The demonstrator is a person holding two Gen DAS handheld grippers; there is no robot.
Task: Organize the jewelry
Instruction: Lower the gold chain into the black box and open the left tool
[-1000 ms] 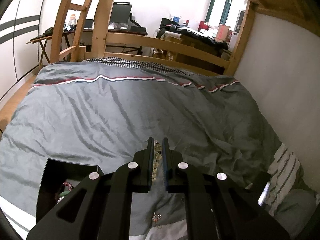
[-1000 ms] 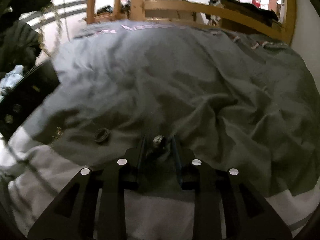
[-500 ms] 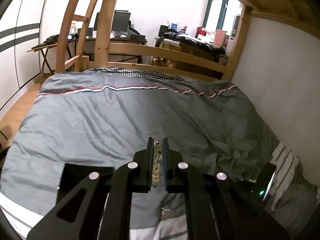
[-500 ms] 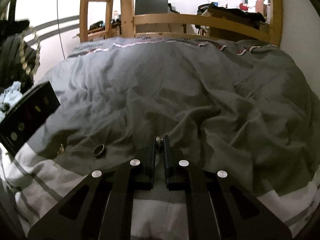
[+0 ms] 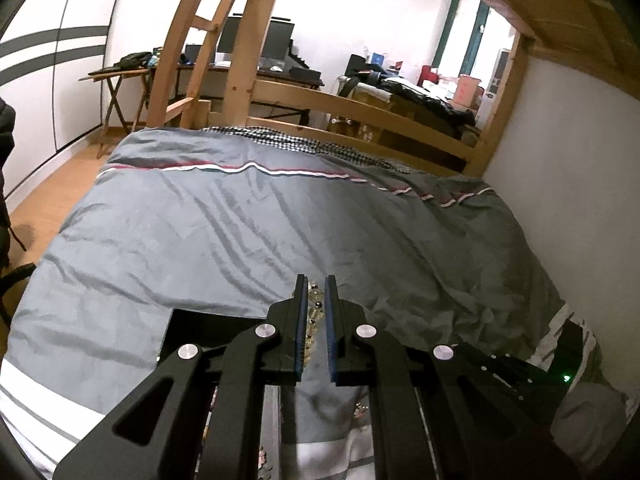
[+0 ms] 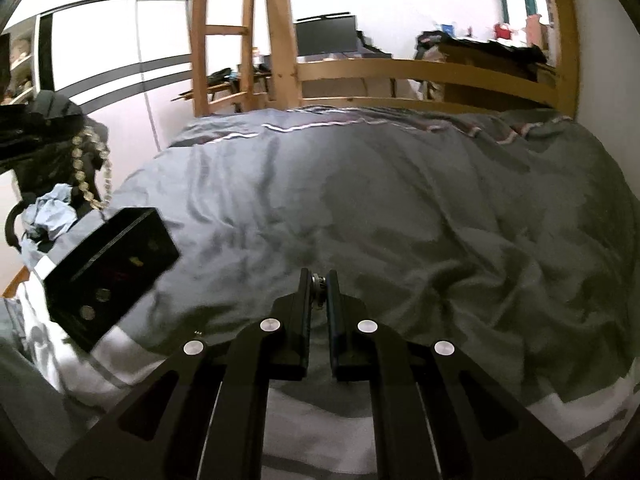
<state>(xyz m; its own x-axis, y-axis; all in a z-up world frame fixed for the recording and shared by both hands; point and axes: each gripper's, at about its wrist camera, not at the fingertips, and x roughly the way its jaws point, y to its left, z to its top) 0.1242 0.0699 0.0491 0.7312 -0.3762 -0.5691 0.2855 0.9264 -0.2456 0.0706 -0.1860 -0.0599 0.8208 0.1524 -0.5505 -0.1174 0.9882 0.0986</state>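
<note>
Jewelry: one beaded chain (image 5: pixel 315 312) pinched in left gripper (image 5: pixel 316 280); one ring (image 6: pixel 319 282) pinched in right gripper (image 6: pixel 319 276) | one black box (image 6: pixel 112 272) near duvet (image 6: pixel 400 200) edge; contents blurred

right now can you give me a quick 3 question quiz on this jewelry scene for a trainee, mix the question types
1. True or false: the left hand-held gripper holds a beaded necklace between its fingers.
2. Multiple choice: what does the right hand-held gripper grip? A) a hair comb B) a small metal ring C) nothing
3. Fill in: seen from the right wrist, the black jewelry box sits on the grey duvet to the ____ of the gripper.

Key: 1 true; 2 B; 3 left
</note>
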